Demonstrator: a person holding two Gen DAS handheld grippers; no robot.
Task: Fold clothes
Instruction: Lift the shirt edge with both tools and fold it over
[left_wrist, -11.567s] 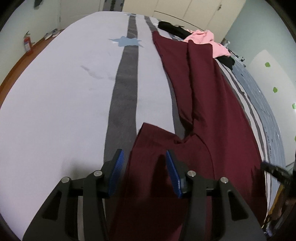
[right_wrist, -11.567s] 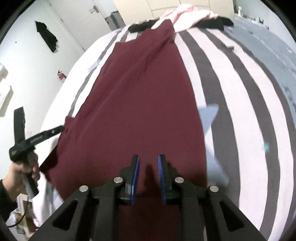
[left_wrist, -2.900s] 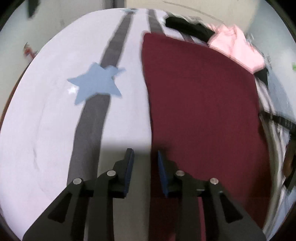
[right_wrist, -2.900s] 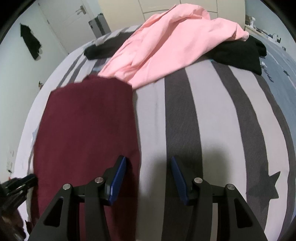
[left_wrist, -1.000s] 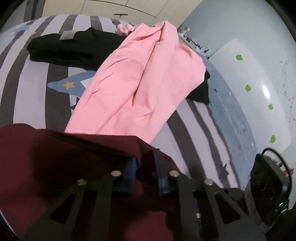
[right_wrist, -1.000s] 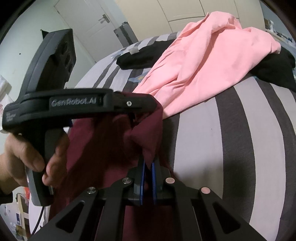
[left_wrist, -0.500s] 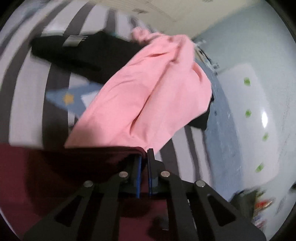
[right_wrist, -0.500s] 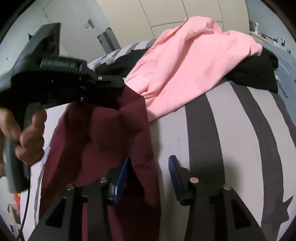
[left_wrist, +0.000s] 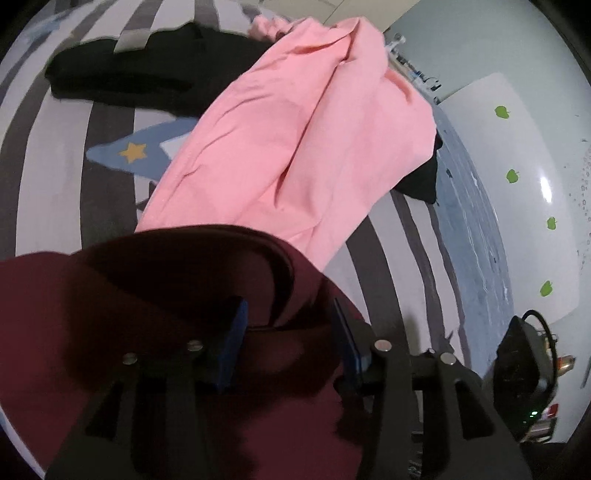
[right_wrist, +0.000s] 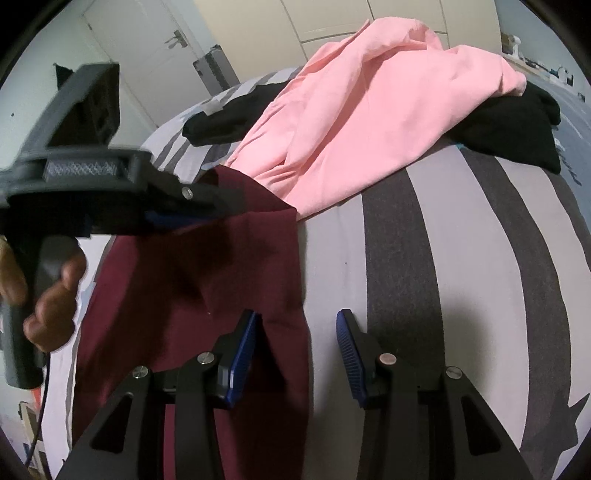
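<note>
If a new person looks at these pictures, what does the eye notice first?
First the big pink garment, crumpled at the far end of the striped bed over black clothes. Next the maroon garment, folded in front of it, with the open left gripper over its far edge and the open right gripper at its right edge.
</note>
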